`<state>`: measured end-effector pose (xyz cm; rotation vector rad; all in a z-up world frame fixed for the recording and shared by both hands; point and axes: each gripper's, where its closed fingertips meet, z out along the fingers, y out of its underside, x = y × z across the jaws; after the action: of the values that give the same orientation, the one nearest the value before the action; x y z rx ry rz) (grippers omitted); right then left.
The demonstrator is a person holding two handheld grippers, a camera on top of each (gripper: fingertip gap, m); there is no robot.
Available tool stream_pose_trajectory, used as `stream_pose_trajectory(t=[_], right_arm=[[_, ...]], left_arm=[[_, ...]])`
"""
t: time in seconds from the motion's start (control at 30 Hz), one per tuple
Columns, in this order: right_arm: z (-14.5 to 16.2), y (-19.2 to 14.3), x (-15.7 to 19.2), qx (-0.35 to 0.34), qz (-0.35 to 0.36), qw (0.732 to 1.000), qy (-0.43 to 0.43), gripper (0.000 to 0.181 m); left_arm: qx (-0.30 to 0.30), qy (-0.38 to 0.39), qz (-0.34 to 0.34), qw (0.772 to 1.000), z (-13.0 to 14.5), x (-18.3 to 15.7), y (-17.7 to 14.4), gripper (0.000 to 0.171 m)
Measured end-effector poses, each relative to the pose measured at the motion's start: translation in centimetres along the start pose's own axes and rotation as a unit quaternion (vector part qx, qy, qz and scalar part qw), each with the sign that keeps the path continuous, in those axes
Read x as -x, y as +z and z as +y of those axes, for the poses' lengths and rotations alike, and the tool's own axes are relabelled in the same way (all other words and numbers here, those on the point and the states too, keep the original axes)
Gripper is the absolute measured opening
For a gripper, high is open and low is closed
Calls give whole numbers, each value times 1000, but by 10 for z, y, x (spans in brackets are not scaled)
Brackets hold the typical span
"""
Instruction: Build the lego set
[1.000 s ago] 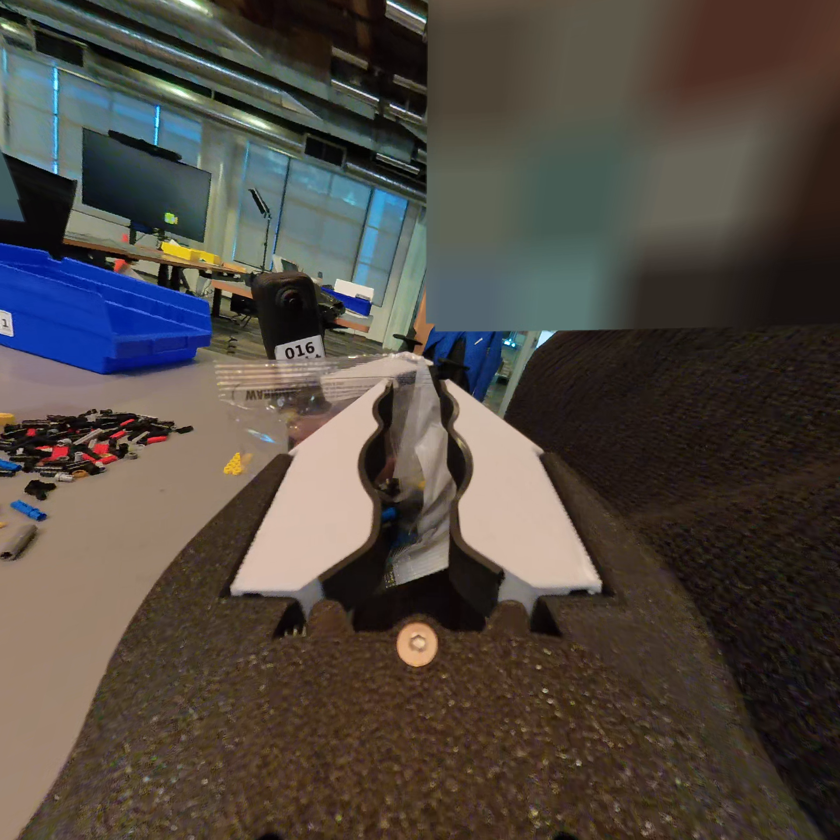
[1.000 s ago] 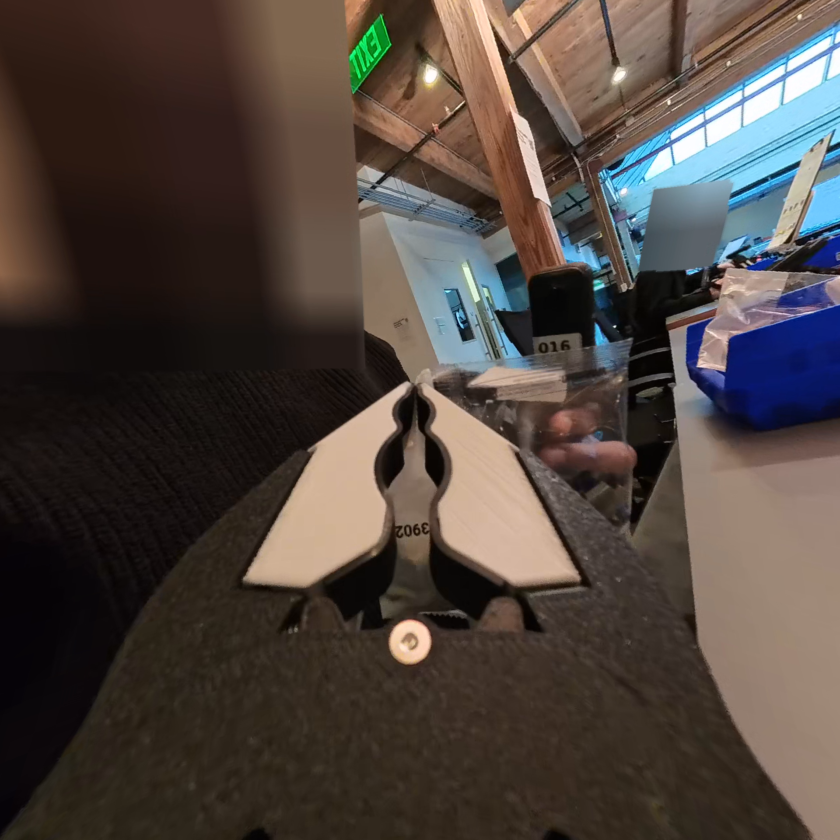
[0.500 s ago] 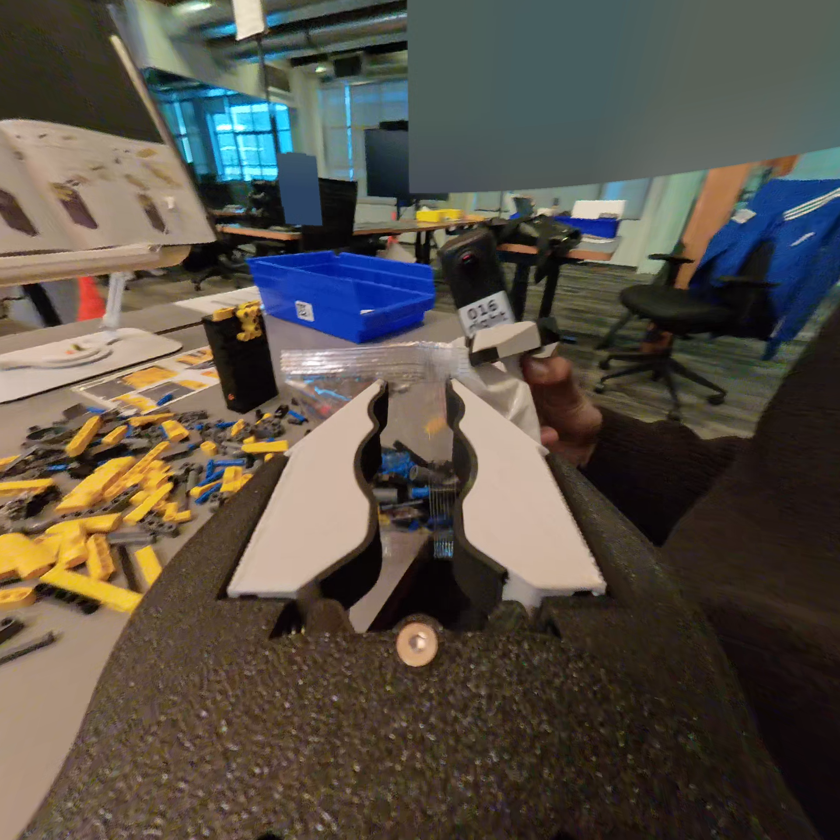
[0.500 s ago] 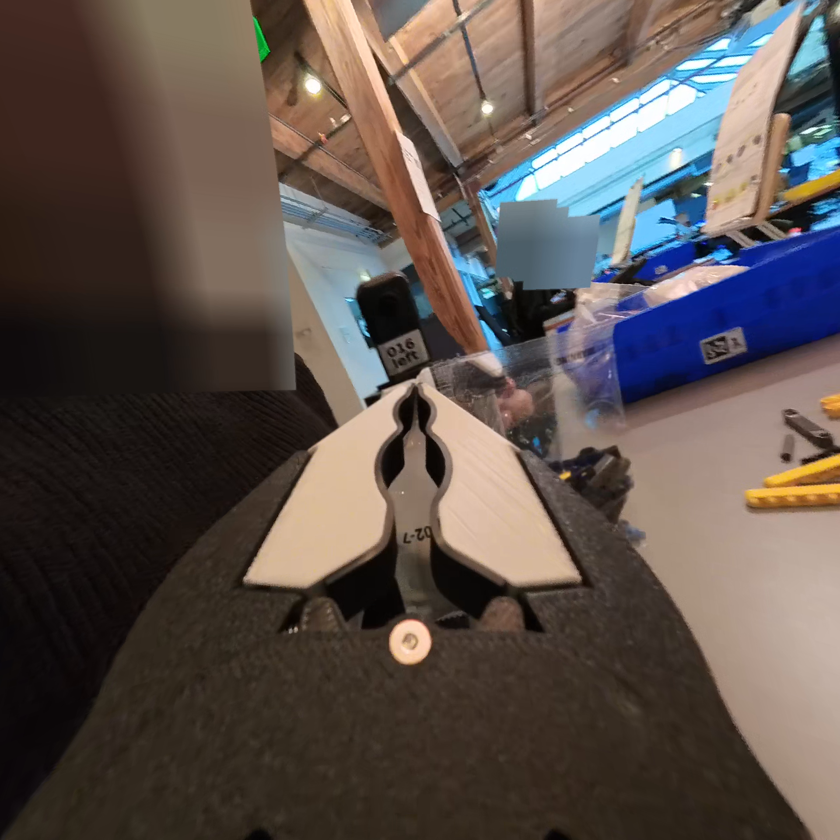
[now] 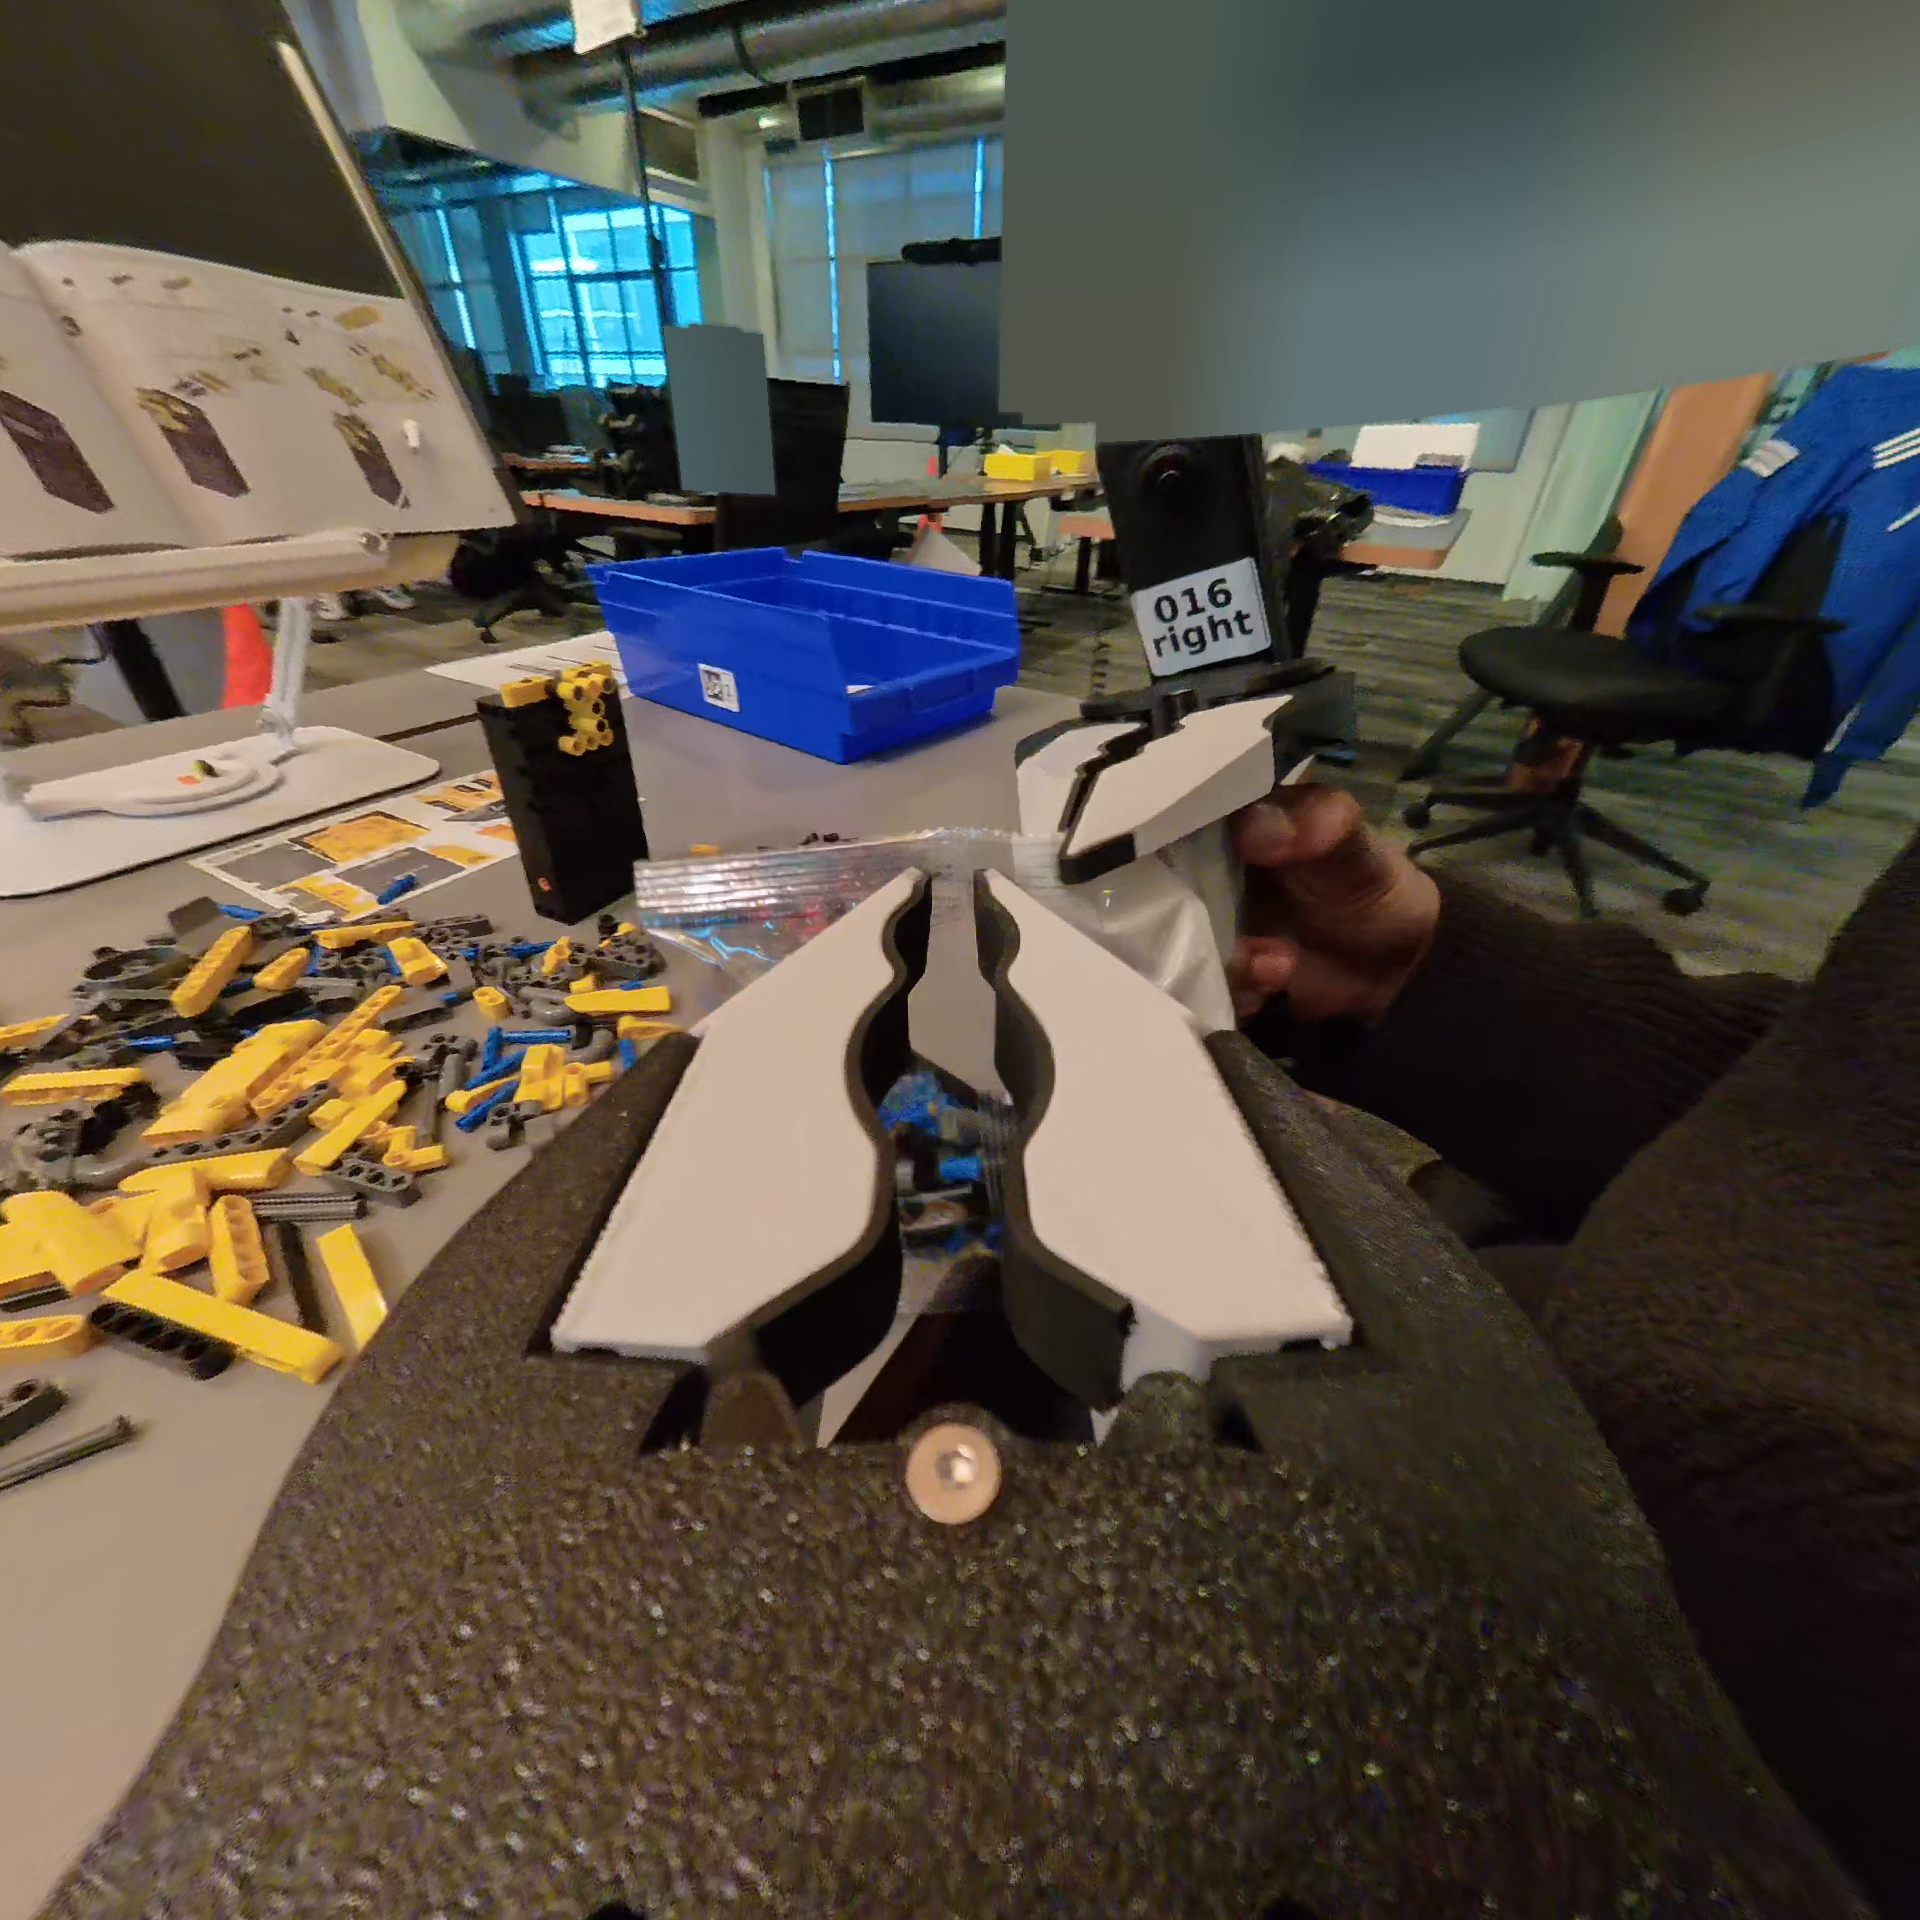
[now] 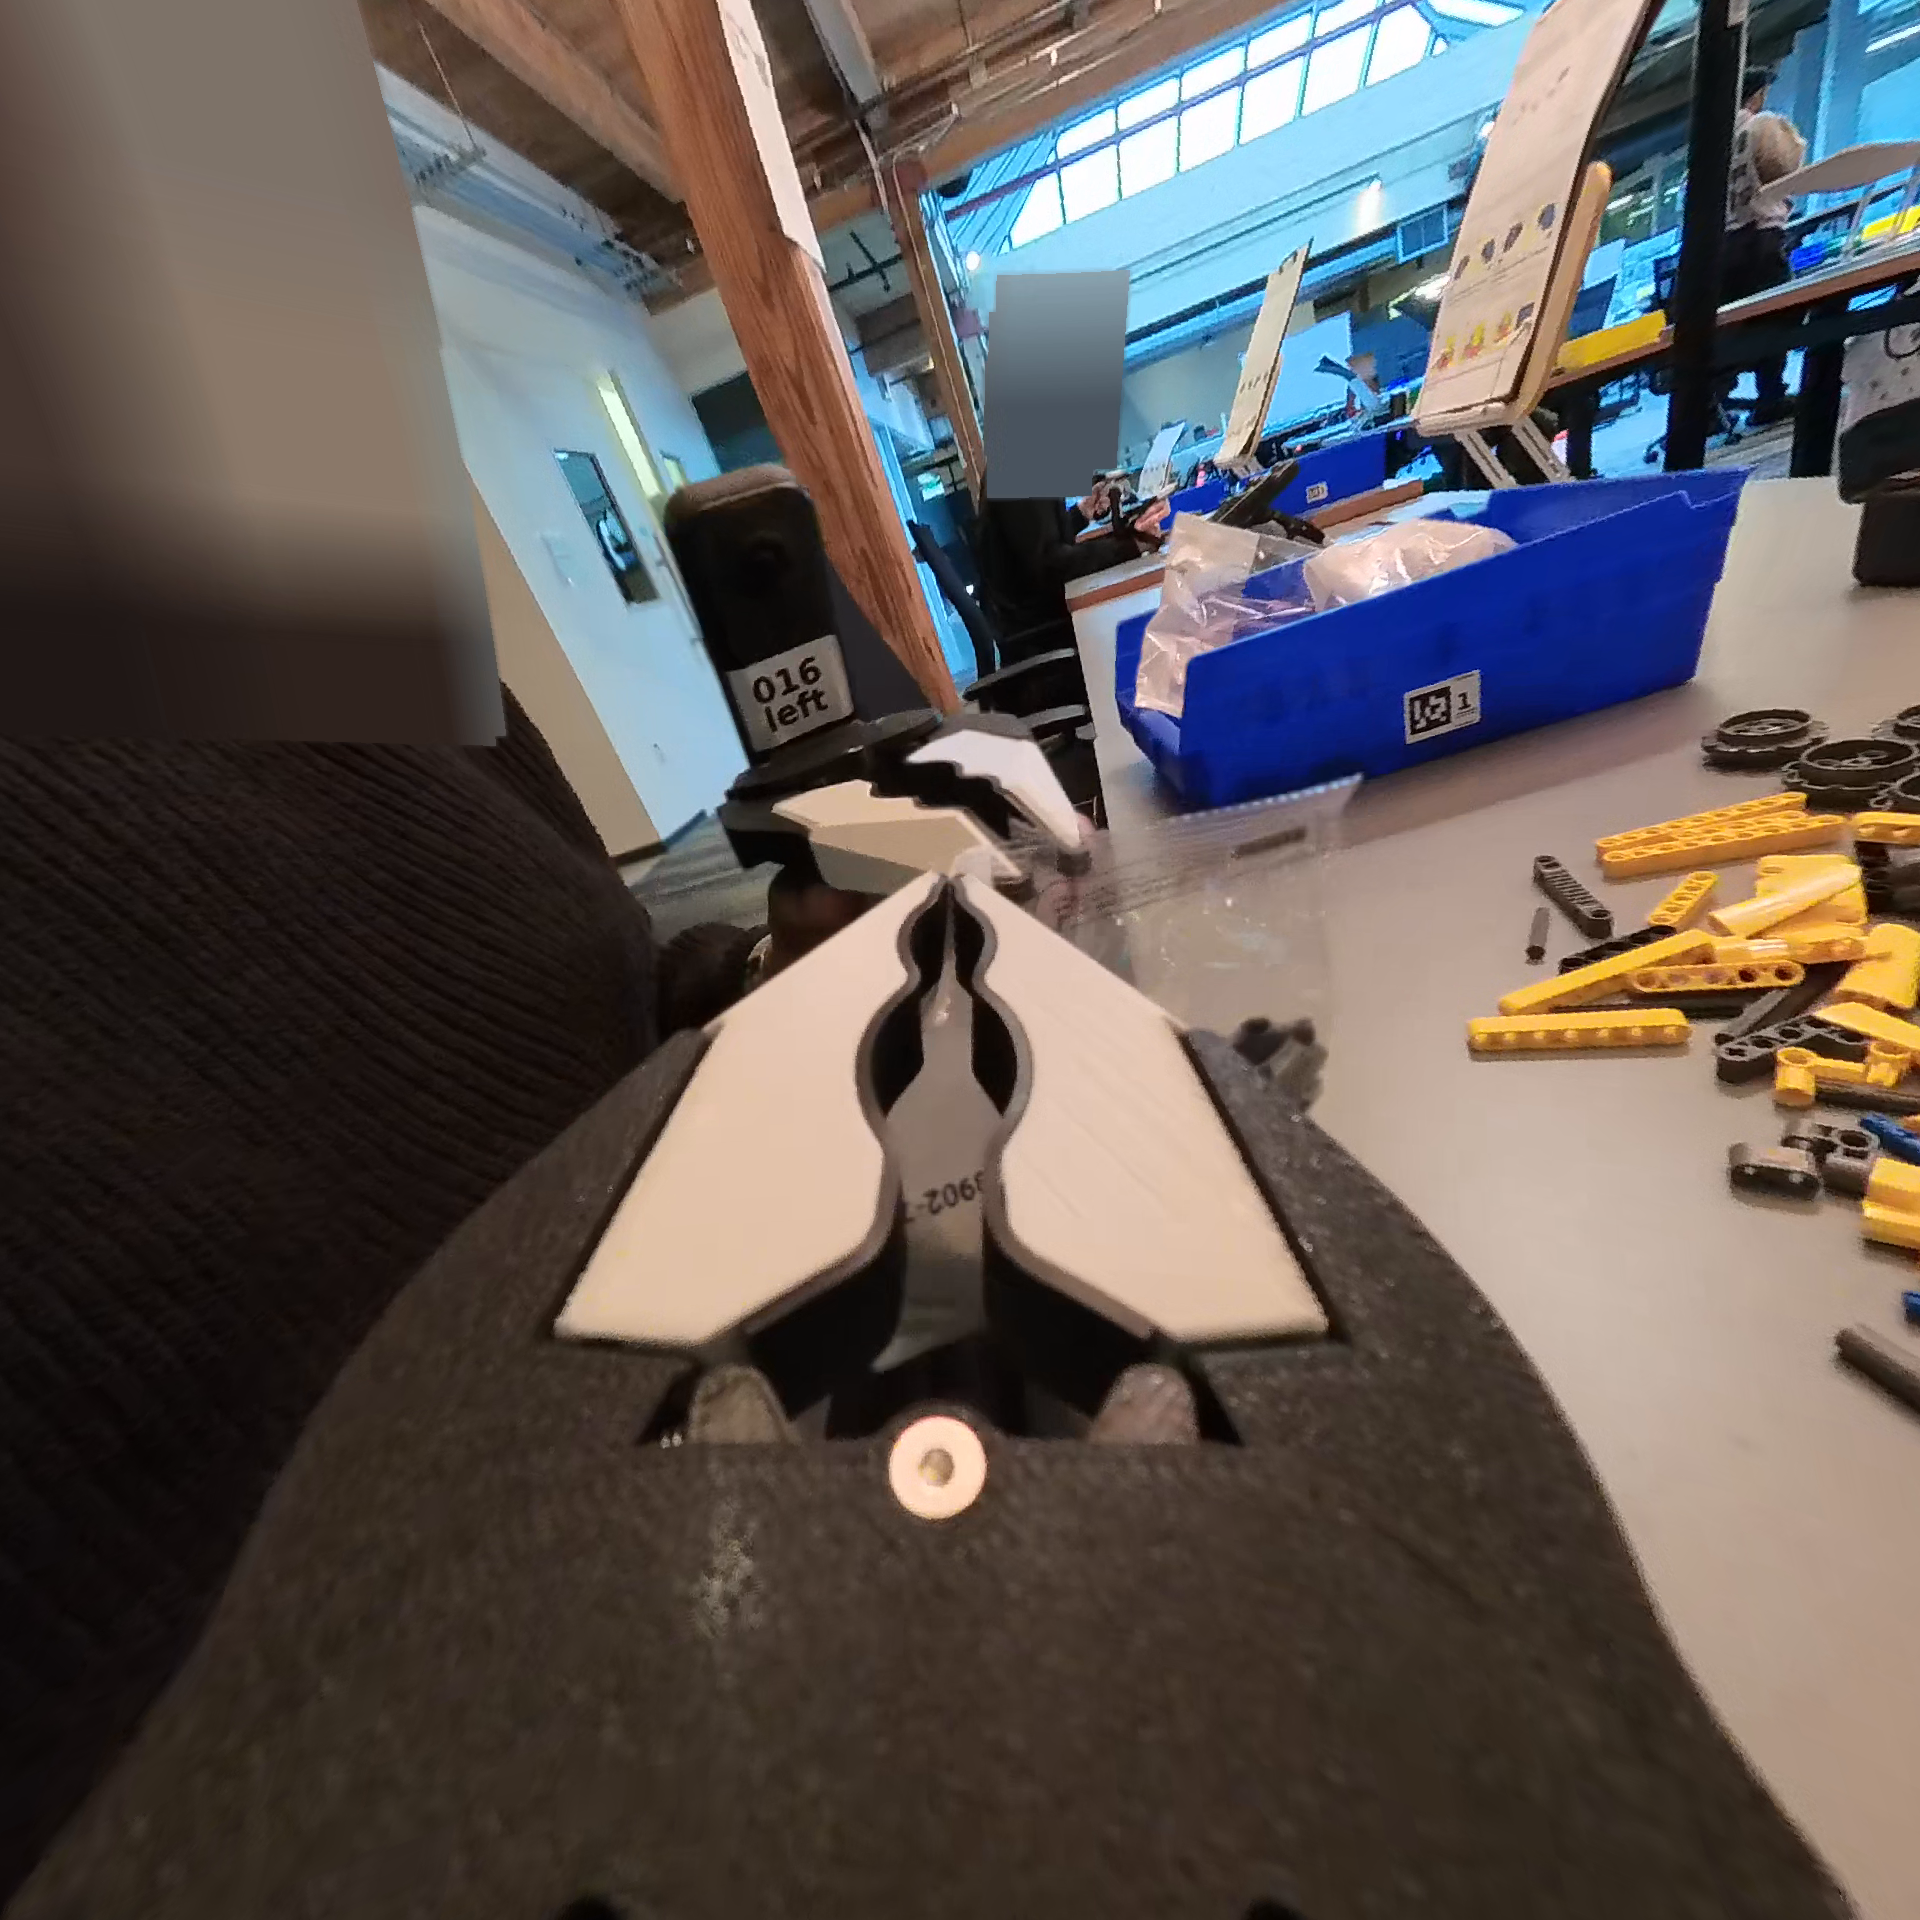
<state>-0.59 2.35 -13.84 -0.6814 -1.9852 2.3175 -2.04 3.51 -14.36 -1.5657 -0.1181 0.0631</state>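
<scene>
While both jaws pinch its top edge, left gripper [image 5: 951,883] and right gripper [image 6: 948,883] hang the bag [image 5: 790,914] mid-frame above the desk [image 5: 125,1558], parts [image 5: 935,1153] sagging low.

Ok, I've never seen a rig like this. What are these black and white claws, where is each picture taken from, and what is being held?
There is no robot here. A person holds a two-finger gripper in each hand, and each gripper carries a camera that looks out along its white fingers.

In the left wrist view, the left gripper is shut on the top edge of a clear plastic bag with small blue and dark parts inside. The right gripper pinches the same bag from the other side, with the person's hand behind it.

The right wrist view shows that pinch from the right gripper's own camera.

On the grey table lie loose yellow, black and blue building pieces, a blue bin, and an open instruction booklet on a stand.
</scene>
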Motion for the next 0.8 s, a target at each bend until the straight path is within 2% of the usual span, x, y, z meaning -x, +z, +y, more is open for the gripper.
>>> stream_pose_trajectory(t=[0.1,0.17,0.3,0.33,0.4,0.47,0.57,0.63,0.73,0.8], right_arm=[[3,-1,3,19,1,1000,-10,0],[5,-1,2,32,7,999,-17,0],[3,-3,-6,29,37,999,-25,0],[0,-4,-10,21,47,998,-23,4],[-5,-3,-17,8,72,997,-17,26],[-5,2,-21,6,92,996,-17,40],[2,10,-33,32,143,989,-25,44],[2,11,-39,32,168,985,-23,41],[-2,8,-39,11,164,986,0,13],[-2,4,-42,2,162,987,16,0]], left_arm=[[-2,-31,22,999,0,-1,0,11],[1,-43,39,998,1,-5,0,0],[9,-4,2,1000,4,3,1,0],[12,9,-12,1000,5,6,1,0],[18,34,-39,999,7,11,2,0],[22,55,-61,996,8,14,3,0],[26,70,-82,994,10,17,5,0],[26,80,-102,991,11,21,4,0],[23,85,-110,990,10,23,3,0],[23,86,-100,991,11,21,2,0]])
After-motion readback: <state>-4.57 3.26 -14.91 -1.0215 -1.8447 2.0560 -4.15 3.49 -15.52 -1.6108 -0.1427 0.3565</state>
